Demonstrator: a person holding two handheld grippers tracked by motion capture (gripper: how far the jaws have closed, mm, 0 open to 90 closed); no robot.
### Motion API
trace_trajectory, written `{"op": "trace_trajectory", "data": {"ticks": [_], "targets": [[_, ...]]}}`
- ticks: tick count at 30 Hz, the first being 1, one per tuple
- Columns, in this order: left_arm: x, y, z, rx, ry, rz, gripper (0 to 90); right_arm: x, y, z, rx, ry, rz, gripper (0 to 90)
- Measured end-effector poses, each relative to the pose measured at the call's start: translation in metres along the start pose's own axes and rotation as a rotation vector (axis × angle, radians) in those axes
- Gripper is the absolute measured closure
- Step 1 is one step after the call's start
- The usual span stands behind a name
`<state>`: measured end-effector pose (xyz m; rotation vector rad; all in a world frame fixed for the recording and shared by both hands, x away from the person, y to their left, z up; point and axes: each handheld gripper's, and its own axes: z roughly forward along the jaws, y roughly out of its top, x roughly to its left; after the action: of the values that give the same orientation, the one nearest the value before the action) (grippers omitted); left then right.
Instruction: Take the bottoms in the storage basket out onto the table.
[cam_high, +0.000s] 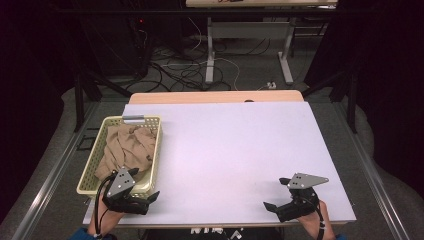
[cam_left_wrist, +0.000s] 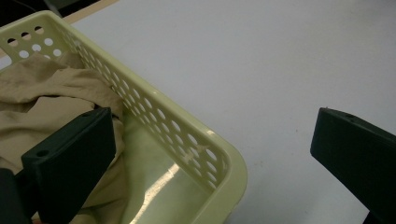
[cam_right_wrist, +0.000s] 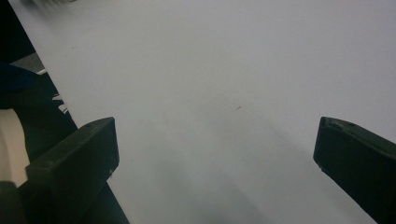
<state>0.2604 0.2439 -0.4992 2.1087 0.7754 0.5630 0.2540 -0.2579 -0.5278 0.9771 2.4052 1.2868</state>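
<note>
High view: a broad white rectangular table top (cam_high: 235, 155) carries, at its left edge, a pale yellow perforated plastic basket (cam_high: 156, 150) holding a crumpled beige cloth (cam_high: 127, 150). The cloth lies wholly inside the basket, bunched toward the far end and the middle, with bare basket floor at the near corner, as the left gripper view shows (cam_left_wrist: 163, 186).

The left gripper (cam_high: 145, 199) hangs at the basket's near right corner with its jaws spread wide and nothing between them; in its own view one jaw sits over the cloth (cam_left_wrist: 51, 102) inside the basket (cam_left_wrist: 187, 140) and the other over the bare table (cam_left_wrist: 280, 70), so the jaws straddle the basket's wall. The right gripper (cam_high: 272, 207) rests low near the table's front right edge, well apart from the basket, jaws likewise spread and empty above the white surface (cam_right_wrist: 224, 84).

The likely trouble: if the left gripper closes where it stands, it would pinch the basket's wall rather than the cloth, and a lift could drag or tip the light basket. A shallow bite on a loose fold could also slip free.
</note>
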Motion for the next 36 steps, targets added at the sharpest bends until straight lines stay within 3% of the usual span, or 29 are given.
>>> {"op": "trace_trajectory", "data": {"ticks": [9, 15, 23, 36], "targets": [[0.007, 0.002, -0.004, -0.007, 0.011, -0.019, 0.2, 0.0, 0.001, 0.0, 0.006, 0.008, -0.005, 0.0], [0.009, 0.005, -0.005, 0.006, 0.033, 0.001, 0.1, 0.001, 0.001, 0.001, 0.005, -0.001, -0.01, 0.0], [0.018, 0.009, -0.006, 0.007, 0.06, -0.019, 0.2, 0.001, 0.001, 0.0, 0.001, 0.002, -0.011, 0.0], [0.032, 0.019, -0.007, 0.04, 0.102, -0.031, 0.1, 0.001, 0.001, 0.001, 0.004, 0.002, -0.013, 0.0]]}}
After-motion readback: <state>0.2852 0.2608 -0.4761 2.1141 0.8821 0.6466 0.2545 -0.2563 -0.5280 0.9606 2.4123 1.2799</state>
